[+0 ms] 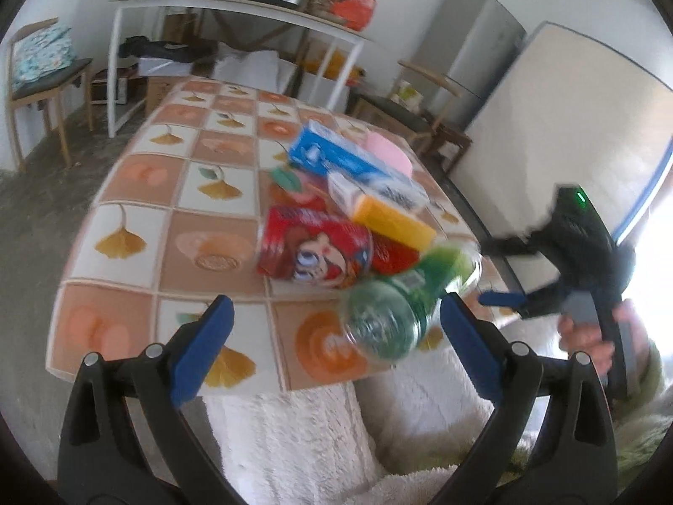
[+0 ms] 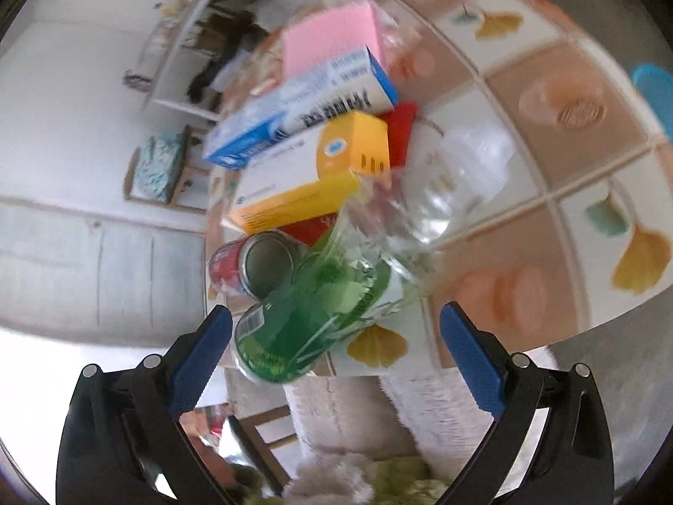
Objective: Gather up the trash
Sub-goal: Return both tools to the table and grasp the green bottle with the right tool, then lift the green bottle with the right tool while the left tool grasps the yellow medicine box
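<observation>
A pile of trash lies on the tiled table (image 1: 139, 181): a clear bottle with a green label (image 1: 399, 307), a red can (image 1: 315, 252), a yellow and white box (image 1: 391, 219), a blue and white box (image 1: 345, 160) and a pink box (image 1: 387, 151). My left gripper (image 1: 336, 341) is open and empty, with the bottle's base just ahead of its right finger. My right gripper (image 2: 336, 345) is open, with the bottle (image 2: 303, 328) lying between its fingers at the table's edge. The can (image 2: 256, 267) and the boxes (image 2: 319, 168) lie behind the bottle. The right gripper also shows in the left wrist view (image 1: 504, 273).
A white fluffy stool (image 1: 294, 433) stands under the table's near edge. A white shelf table (image 1: 235, 17) with kitchen gear, a chair (image 1: 38, 84) and a fridge (image 1: 475, 42) stand behind. A blue object (image 2: 656, 92) lies at the table's far side.
</observation>
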`<state>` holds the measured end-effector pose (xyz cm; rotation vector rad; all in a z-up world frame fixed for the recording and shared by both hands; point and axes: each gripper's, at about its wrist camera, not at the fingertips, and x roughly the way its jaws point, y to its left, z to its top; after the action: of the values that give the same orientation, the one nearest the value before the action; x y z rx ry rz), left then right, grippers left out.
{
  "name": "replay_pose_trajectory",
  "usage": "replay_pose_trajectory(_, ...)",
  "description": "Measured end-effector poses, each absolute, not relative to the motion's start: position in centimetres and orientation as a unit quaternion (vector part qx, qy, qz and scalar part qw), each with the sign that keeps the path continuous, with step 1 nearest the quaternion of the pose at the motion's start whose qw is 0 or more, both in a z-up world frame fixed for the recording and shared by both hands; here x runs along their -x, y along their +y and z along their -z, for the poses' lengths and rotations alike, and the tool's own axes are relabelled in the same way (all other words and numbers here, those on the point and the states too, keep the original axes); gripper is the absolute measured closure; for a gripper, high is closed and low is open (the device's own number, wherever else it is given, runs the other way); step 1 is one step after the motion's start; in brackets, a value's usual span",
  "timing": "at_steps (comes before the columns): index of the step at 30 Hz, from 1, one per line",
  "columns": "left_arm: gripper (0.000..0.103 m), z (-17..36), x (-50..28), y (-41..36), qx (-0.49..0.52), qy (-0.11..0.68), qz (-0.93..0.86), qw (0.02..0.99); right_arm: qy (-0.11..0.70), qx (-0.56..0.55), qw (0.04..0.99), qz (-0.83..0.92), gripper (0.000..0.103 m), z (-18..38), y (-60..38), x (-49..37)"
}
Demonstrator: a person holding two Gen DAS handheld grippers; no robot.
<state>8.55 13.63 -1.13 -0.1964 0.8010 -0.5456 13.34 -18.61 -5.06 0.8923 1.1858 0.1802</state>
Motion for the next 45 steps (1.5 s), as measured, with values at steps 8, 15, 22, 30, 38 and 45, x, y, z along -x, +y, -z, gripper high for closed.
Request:
replay_pose_trajectory(8,0.023,2.8,-7.7,12.9,0.092,0.387,0.297,0.868,0.551,-0.471,0.688,-0.034,0.007,7.6,-16.8,-15.2)
replay_pose_trajectory(15,0.046,3.7,-7.9,13.1,0.119,0.399,0.331,0.847,0.549,-0.507,0.664,-0.013,0.027,9.1,-16.9,-15.5)
replay_pose_trajectory(22,0.051,4.1,-8.3,13.4,0.128,0.407,0.337,0.839,0.547,-0.525,0.651,-0.034,0.038,9.9,-18.5,-14.9)
replay_pose_trajectory(30,0.051,4.5,-9.7,13.4,0.136,0.421,0.318,0.838,0.574,-0.444,0.687,-0.039,0.041,8.6,-21.0,-14.6)
replay_pose_trajectory(38,0.049,5.2,-11.7,12.9,0.162,0.455,0.282,0.829,0.568,-0.338,0.751,-0.003,0.042,6.6,-23.2,-15.2)
replay_pose_trajectory(45,0.043,4.7,-12.6,12.7,0.172,0.456,0.245,0.838,0.561,-0.324,0.762,-0.014,0.041,6.7,-23.8,-16.3)
